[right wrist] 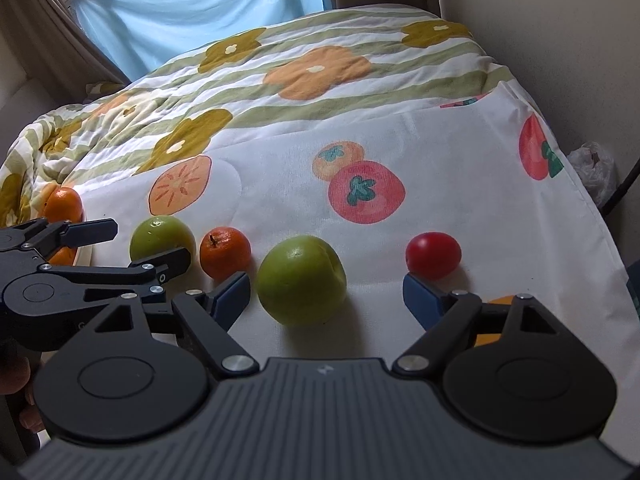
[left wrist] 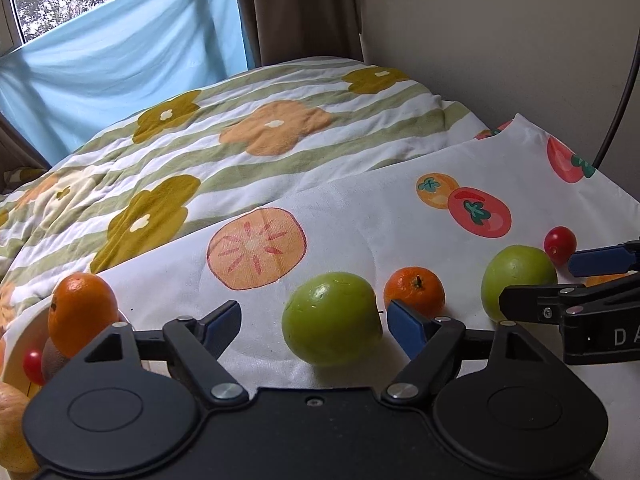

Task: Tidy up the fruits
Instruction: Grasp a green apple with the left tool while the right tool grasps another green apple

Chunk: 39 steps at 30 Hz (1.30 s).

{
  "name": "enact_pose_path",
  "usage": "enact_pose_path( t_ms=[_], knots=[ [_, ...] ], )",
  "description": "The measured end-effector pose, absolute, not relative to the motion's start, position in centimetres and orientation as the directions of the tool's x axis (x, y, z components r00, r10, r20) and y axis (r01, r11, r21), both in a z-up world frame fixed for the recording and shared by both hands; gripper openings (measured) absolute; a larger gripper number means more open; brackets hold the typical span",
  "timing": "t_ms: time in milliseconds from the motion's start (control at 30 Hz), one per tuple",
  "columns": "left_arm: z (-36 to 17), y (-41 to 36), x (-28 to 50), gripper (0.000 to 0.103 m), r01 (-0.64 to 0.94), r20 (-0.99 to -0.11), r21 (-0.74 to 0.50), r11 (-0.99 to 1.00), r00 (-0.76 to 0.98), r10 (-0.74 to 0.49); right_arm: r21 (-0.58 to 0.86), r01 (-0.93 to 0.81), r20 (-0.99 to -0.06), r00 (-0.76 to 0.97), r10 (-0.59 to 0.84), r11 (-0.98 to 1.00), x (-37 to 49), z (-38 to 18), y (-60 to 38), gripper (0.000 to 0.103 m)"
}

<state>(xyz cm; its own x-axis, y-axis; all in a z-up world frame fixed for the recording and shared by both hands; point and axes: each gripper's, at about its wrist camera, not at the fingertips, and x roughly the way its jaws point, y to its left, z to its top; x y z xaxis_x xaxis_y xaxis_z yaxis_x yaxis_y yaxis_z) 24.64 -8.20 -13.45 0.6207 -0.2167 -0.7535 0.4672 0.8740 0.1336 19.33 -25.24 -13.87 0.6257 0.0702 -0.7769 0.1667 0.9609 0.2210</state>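
Observation:
In the left wrist view my left gripper [left wrist: 316, 326] is open, its jaws on either side of a green apple [left wrist: 332, 319] on the white fruit-print cloth [left wrist: 360, 220]. A small orange [left wrist: 414, 291], a second green apple [left wrist: 518, 281] and a red cherry tomato [left wrist: 560, 243] lie to the right. In the right wrist view my right gripper [right wrist: 326, 296] is open around the second green apple [right wrist: 302, 279]. The tomato [right wrist: 433, 255], the small orange [right wrist: 225, 253] and the first green apple [right wrist: 162, 239] also show there.
A white bowl [left wrist: 18, 344] at the left holds an orange [left wrist: 82, 314], a small tomato and other fruit. An orange object [right wrist: 494, 320] lies behind my right gripper's right finger. The striped flower quilt [left wrist: 200, 152] covers the bed behind. A wall stands on the right.

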Motion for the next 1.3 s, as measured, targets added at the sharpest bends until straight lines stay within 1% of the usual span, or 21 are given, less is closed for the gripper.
enact_pose_path(
  t_ms=[33,167,233,400,467,700,900,1000,1067,1300],
  knots=[
    [-13.5,-8.1,24.8,0.079,0.474,-0.758,0.124,0.872,0.613,-0.225,0.22,0.168,-0.778,0.624,0.069,0.961,19.5,-13.9,-25.1,0.098],
    [-14.0,-8.1,25.1,0.065,0.501,-0.776,0.093,0.86,0.578,-0.253,0.221,0.171,-0.782,0.62,0.07,0.96,19.9,-14.1,-24.9,0.095],
    [-14.2,-8.1,25.2,0.061,0.51,-0.784,0.08,0.856,0.563,-0.262,0.225,0.177,-0.782,0.619,0.069,0.958,20.0,-14.2,-24.8,0.095],
    [-14.3,-7.7,25.0,0.061,0.504,-0.779,0.059,0.862,0.563,-0.276,0.226,0.181,-0.783,0.618,0.069,0.957,20.2,-14.3,-24.6,0.095],
    [-14.2,-7.6,24.9,0.061,0.504,-0.777,0.064,0.862,0.567,-0.273,0.224,0.178,-0.784,0.617,0.069,0.958,20.3,-14.3,-24.5,0.093],
    [-14.2,-7.3,24.5,0.061,0.493,-0.776,0.074,0.867,0.574,-0.26,0.223,0.177,-0.791,0.607,0.072,0.959,20.8,-14.7,-24.2,0.089],
    [-14.2,-6.9,23.9,0.061,0.48,-0.774,0.081,0.874,0.583,-0.249,0.219,0.162,-0.8,0.595,0.082,0.962,21.2,-15.0,-24.2,0.082],
    [-14.1,-6.6,23.6,0.061,0.469,-0.774,0.079,0.879,0.584,-0.243,0.211,0.146,-0.805,0.586,0.087,0.967,21.4,-15.1,-24.0,0.077],
    [-14.1,-6.5,23.3,0.061,0.461,-0.774,0.079,0.884,0.588,-0.237,0.199,0.132,-0.808,0.583,0.086,0.971,21.4,-15.0,-23.8,0.068],
    [-13.7,-6.0,22.1,0.06,0.421,-0.772,0.068,0.905,0.597,-0.219,0.183,0.099,-0.807,0.583,0.092,0.978,20.9,-14.6,-23.6,0.068]
  ],
)
